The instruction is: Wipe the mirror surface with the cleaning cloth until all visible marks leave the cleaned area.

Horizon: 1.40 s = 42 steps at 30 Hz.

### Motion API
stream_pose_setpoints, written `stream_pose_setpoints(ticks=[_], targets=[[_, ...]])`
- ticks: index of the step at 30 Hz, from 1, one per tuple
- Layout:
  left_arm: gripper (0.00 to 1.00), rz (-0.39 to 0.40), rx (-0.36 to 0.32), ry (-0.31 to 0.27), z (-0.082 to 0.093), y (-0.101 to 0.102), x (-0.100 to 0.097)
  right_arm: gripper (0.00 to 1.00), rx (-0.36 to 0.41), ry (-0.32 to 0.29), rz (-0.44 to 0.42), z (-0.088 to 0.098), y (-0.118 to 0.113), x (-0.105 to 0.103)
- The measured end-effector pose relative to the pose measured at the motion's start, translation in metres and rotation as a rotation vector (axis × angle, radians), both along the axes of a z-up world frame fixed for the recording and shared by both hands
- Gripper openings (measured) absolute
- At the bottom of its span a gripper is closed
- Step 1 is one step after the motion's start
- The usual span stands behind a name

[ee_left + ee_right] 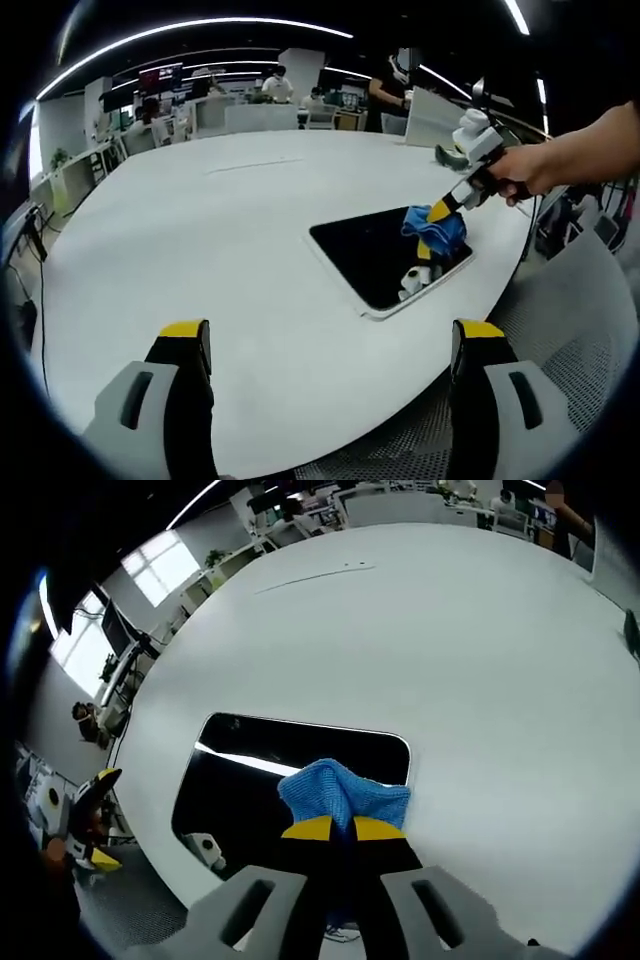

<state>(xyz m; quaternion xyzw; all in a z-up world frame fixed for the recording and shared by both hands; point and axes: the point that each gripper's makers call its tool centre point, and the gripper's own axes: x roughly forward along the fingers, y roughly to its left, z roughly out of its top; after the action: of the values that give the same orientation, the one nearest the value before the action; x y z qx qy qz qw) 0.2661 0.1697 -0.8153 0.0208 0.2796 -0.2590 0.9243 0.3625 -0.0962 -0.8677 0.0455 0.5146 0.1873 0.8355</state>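
Observation:
A rectangular mirror (375,255) with a white frame lies flat on the white table, its glass dark with reflections. A blue cleaning cloth (432,228) rests on its right part, and my right gripper (440,212), held by a hand, is shut on it. In the right gripper view the mirror (250,780) lies ahead and the blue cloth (343,792) is bunched between the yellow tips of my right gripper (343,828). My left gripper (325,340) hangs open over the table's near edge, well short of the mirror, with nothing between its fingers.
The big white oval table (200,230) stretches far beyond the mirror. A grey mesh chair (560,320) stands at its right edge. Office desks, monitors and people (275,85) fill the background. The other gripper (85,815) appears at the left of the right gripper view.

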Motion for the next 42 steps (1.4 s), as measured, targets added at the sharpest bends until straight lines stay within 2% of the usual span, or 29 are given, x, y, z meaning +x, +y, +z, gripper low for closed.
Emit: stream_pose_setpoints(ticks=[14, 25, 32, 42], targets=[[0.99, 0.0, -0.006, -0.02, 0.002, 0.0, 0.001, 0.0, -0.058, -0.003, -0.072, -0.001, -0.032, 0.0], [0.99, 0.013, 0.001, -0.014, 0.001, 0.002, 0.001, 0.0, -0.055, -0.015, -0.07, -0.003, -0.027, 0.003], [0.99, 0.015, -0.001, -0.014, 0.001, 0.002, 0.002, 0.0, -0.053, -0.017, -0.114, -0.002, -0.028, 0.002], [0.99, 0.005, -0.001, -0.014, 0.002, 0.0, 0.001, 0.0, -0.03, -0.009, -0.136, 0.001, -0.027, -0.019]])
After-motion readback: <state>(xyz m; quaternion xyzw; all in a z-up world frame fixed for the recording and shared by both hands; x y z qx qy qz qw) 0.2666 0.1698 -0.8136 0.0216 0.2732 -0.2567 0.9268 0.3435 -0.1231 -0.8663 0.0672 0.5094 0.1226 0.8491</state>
